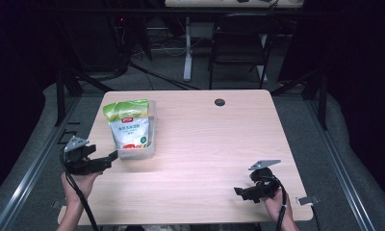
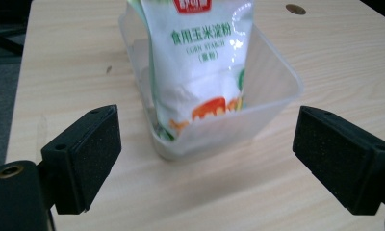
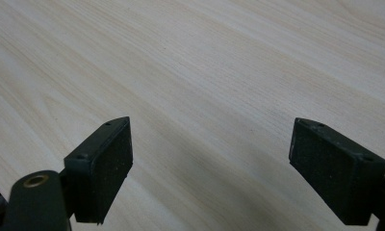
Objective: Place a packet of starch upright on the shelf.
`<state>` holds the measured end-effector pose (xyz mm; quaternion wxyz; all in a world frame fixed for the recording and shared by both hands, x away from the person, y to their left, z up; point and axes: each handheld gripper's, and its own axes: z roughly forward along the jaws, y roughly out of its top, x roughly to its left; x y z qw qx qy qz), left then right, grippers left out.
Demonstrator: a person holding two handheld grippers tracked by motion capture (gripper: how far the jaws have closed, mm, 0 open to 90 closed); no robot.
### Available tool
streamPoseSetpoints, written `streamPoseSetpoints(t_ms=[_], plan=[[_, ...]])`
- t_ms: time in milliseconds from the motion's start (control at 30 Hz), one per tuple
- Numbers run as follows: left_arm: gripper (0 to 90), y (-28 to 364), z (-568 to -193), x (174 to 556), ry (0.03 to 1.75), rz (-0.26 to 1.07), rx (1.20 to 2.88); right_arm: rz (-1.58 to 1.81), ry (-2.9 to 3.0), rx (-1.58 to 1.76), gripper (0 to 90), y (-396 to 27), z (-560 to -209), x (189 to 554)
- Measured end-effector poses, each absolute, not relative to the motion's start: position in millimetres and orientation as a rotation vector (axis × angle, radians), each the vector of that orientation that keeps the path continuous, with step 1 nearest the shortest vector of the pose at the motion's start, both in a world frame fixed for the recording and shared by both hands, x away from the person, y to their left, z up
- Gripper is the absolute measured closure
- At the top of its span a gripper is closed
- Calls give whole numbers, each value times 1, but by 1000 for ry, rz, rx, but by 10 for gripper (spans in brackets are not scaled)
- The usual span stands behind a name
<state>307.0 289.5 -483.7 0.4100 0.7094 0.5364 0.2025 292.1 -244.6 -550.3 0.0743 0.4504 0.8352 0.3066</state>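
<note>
A green-and-white corn starch pouch [image 1: 128, 126] is standing upright, long axis vertical, inside a clear plastic rectangular bin [image 1: 149, 147] near the left edge of the pale wooden worktop [image 1: 205, 144]. The left tool [image 1: 114, 156] is sitting just beside the bin, jaws wide and holding nothing; its own view is resolving the pouch's printed face [image 2: 200, 57]. The right tool [image 1: 238, 191] is resting well apart over bare worktop, jaws wide and holding nothing.

Table [image 2: 325, 57]: pale wood-grain top, smooth, matt with soft sheen. Container [image 2: 277, 91], centre frame: translucent frosted plastic, smooth. Cornstarch bag [image 2: 200, 57] inside: glossy printed film, crinkled. Gripper pads [image 2: 92, 161], lower corners: black, matt, finely grainy.
</note>
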Motion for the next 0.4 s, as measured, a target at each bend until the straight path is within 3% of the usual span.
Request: streamPoseSetpoints(t_ms=[400], plan=[[16, 290, -507, 289, 1403, 440, 1824, 936, 2508, 1347, 149, -243, -550, 292]])
